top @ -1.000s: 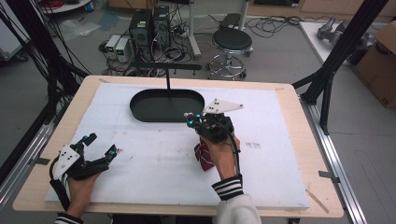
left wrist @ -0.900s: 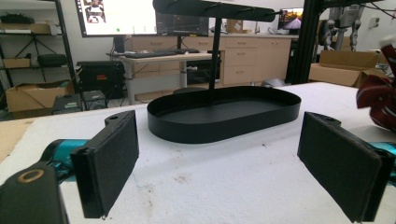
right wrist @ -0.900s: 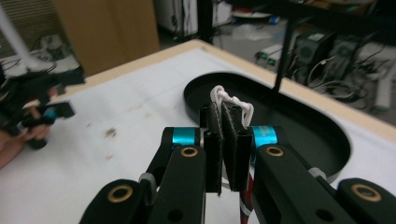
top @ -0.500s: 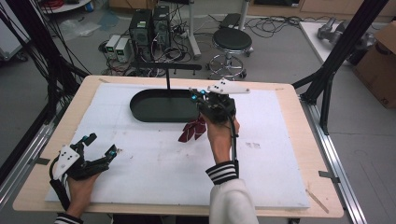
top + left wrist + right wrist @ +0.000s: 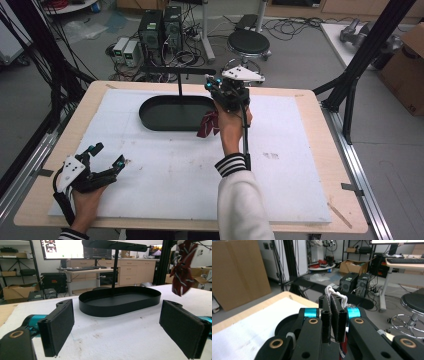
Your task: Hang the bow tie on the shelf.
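Observation:
My right gripper (image 5: pixel 222 90) is raised above the right end of a black oval tray (image 5: pixel 175 114). It is shut on a white cord loop (image 5: pixel 334 293). From the cord a dark red striped cloth item (image 5: pixel 207 125) hangs, just off the tray's right rim. From the tray rises a thin post with a black crossbar (image 5: pixel 177 71), just left of the gripper. In the left gripper view the red item (image 5: pixel 182 277) dangles at upper right, beyond the tray (image 5: pixel 120 302). My left gripper (image 5: pixel 107 154) rests open near the table's front left corner, nothing between its pads (image 5: pixel 60 327).
A white foam sheet (image 5: pixel 280 175) covers the wooden table. Black frame posts (image 5: pixel 350 75) stand at both sides. Behind the table are computer towers (image 5: pixel 160 30), cables and a stool (image 5: pixel 248 42). A cardboard box (image 5: pixel 405 65) sits at far right.
My right gripper has risen from the middle of the sheet and moved away toward the crossbar, carrying the red item up off the sheet. The left gripper has not moved.

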Demonstrator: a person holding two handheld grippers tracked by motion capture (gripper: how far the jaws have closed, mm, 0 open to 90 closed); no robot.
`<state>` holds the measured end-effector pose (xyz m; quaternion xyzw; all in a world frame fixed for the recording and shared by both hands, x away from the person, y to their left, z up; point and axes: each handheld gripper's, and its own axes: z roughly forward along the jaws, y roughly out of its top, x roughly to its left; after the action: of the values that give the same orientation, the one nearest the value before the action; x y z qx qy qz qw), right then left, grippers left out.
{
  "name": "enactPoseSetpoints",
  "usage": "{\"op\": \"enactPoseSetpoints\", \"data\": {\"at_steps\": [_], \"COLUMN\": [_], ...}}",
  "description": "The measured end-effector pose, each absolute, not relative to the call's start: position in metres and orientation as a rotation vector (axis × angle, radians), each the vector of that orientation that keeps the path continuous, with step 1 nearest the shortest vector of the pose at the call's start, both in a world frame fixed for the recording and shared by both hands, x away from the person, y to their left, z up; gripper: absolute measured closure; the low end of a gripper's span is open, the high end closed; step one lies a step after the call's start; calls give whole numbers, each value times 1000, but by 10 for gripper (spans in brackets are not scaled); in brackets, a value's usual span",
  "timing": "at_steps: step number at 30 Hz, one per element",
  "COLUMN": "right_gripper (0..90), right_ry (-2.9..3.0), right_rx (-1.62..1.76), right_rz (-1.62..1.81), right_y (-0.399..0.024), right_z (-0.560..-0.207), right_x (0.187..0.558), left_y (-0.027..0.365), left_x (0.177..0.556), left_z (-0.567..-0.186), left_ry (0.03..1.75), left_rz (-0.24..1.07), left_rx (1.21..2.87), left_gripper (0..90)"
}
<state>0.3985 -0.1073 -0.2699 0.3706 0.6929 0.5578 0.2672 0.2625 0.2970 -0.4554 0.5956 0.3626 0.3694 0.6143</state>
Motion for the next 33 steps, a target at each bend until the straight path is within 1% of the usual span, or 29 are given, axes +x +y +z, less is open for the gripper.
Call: {"op": "enactPoseSetpoints", "data": {"at_steps": [12,26,33], "right_gripper": [873,873,873], "right_ry": [1825,1787,1775], "right_rx": [1047,1085,1120], "right_rz": [1491,1497,1519], "right_y": [-97,-86,-82], "right_z": [-270,-273,-280], "right_x": [435,457,468], "left_y": [297,298,298], "left_x": [262,262,263], "left_z": [-455,-455,-455], "left_ry": [835,835,836], "left_rz": [851,852,850], "left_rx": [1372,1371,1370], "left_gripper": [129,129,129]}}
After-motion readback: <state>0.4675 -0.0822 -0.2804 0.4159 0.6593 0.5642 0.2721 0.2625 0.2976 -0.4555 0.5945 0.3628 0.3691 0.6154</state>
